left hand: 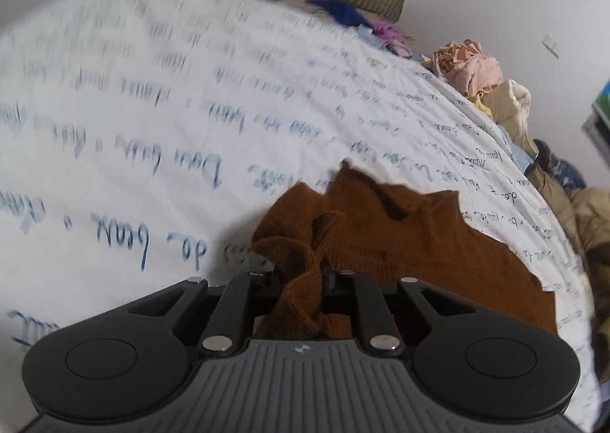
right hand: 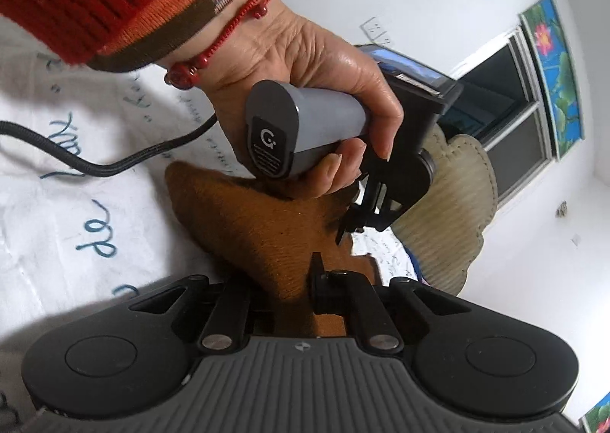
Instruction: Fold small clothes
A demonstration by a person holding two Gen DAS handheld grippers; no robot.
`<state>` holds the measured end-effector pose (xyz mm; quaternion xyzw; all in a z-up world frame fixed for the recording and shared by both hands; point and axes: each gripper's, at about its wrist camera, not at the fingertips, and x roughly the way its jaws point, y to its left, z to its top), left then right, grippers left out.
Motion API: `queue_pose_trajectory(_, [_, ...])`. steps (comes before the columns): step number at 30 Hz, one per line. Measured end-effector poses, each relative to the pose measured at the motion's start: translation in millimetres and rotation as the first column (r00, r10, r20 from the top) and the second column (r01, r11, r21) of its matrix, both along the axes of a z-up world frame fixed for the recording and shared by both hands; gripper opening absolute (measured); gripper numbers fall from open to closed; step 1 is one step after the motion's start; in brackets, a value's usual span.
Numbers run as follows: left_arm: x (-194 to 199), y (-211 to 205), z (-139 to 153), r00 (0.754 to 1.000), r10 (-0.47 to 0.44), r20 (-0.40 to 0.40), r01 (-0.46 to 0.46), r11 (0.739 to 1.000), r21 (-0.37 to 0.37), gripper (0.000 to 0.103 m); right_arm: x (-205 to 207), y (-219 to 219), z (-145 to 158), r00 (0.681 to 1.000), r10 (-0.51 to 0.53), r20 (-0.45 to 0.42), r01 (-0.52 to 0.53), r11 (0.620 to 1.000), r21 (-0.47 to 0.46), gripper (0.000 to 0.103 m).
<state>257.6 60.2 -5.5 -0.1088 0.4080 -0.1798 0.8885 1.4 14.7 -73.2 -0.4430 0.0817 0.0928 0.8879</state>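
Garment: brown knit piece (left hand: 400,242) lies on the bed sheet (left hand: 152,127), spreading forward and to the right of the left claw (left hand: 305,272), which is pinching a bunched edge of it. Right claw (right hand: 297,280) is clamped on another part of the same knit (right hand: 259,219), fabric stretched between the two. Left hand (right hand: 305,63) grips its grey handle just above the cloth, claw angled down toward the bed; right claw sits nearly level. Judgement: both hold an edge; next move carries it across the body of the cloth
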Motion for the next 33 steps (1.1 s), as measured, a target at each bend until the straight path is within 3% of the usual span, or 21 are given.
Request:
queue_pose_trajectory(7, [-8,-34,48,0.999,0.019,0.042,-0.022,0.997,0.071,0.013,-16,-40,26,0.998,-0.054,0.032,0.049,0.988,0.146,0.011])
queue_pose_trajectory(16, [-12,-110,71,0.997,-0.026,0.069,0.017,0.992,0.125,0.013,-22,-112,55,0.984,-0.180,0.017,0.164,0.927,0.338,0.010])
queue_pose_trajectory(26, [-23,-211,74,0.983,-0.151,0.107,0.123,0.965,0.233,0.013,-27,-173,53,0.954,-0.301,-0.011,0.276,0.858,0.432,0.010])
queue_pose_trajectory(33, [-23,-273,55,0.974,-0.212,0.084,0.180,0.941,0.287,0.013,-20,-218,47,0.925,-0.368,-0.094,0.361,0.774,0.520,0.010])
